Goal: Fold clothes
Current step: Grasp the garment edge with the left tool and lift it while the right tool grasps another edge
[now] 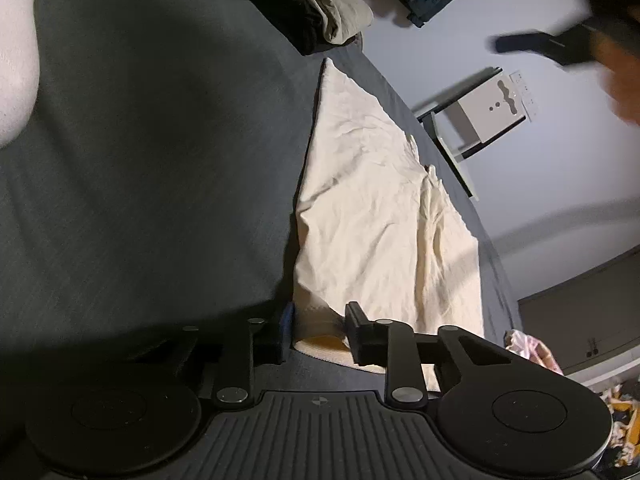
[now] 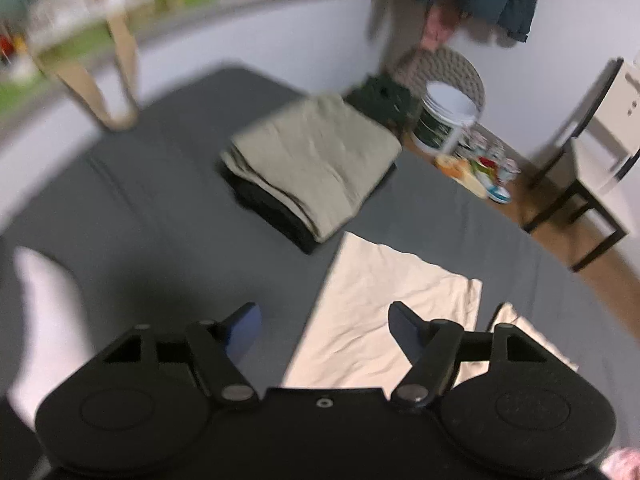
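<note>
- While the cream cloth (image 2: pixel 384 320) lies flat on the grey bed sheet (image 2: pixel 168 208), the left gripper (image 1: pixel 320 332) has its 2 fingers closed on the near edge of this cloth.
- The right gripper (image 2: pixel 324 328) hangs above the bed, its jaws wide apart, holding nothing.
- Behind the cloth, a folded pile (image 2: pixel 312 164) sits on the sheet, beige piece on top, black below.

We see pale grey walls (image 2: pixel 568 20), a wooden floor (image 2: pixel 532 204), and a black-framed white side table (image 2: pixel 600 136) by the grey-sheeted bed (image 2: pixel 160 184).
</note>
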A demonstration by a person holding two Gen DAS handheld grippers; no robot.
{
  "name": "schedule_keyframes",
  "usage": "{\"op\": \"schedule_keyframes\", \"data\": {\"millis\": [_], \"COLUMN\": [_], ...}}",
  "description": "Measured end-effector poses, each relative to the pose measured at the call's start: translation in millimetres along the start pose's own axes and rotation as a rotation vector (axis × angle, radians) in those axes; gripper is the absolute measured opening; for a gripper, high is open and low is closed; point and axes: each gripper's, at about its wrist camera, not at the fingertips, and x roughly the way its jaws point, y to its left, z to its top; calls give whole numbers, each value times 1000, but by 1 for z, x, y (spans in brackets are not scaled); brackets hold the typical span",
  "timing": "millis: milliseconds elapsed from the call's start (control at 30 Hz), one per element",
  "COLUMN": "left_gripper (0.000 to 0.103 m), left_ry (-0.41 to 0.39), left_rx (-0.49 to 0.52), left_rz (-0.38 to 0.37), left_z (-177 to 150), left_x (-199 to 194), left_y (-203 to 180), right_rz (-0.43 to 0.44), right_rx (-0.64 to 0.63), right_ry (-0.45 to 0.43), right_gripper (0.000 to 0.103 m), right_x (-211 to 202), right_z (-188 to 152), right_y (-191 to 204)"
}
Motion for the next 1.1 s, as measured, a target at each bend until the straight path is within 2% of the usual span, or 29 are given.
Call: {"op": "schedule_keyframes", "data": {"millis": [100,200,367,433,500,700,867,933,1100], "left_gripper": [26,19,16,12,12,8,6,6,5], "left_ry": [-3,25,21,21,27,29,19,14,4], "left_rx": [25,4,12,-6,-25,-79,-74,-75,-66], "left_rz": [4,-40,-28,-26,-33,-56,-47,-43,-32], "left_z": [0,0,-1,0,1,-2,-3,-3,-3], "left_x": [1,6,12,12,14,11,11,11,10], "left_y": [-3,-1,-4,0,3,14,11,11,9], "right_rz": [-74,-117,-148,-164,-182,-242,-199,-180,-176], "right_rx": [-6,20,55,50,38,33,83,83,78], "right_ry": [82,134,177,191,199,201,194,177,153], "right_gripper": [62,55,50,43,42,28,18,8,2], "right_x": [50,90,131,143,152,169,173,172,172], "right_z": [21,35,50,51,52,56,54,52,49], "right_y": [12,14,15,19,24,25,19,20,20]}}
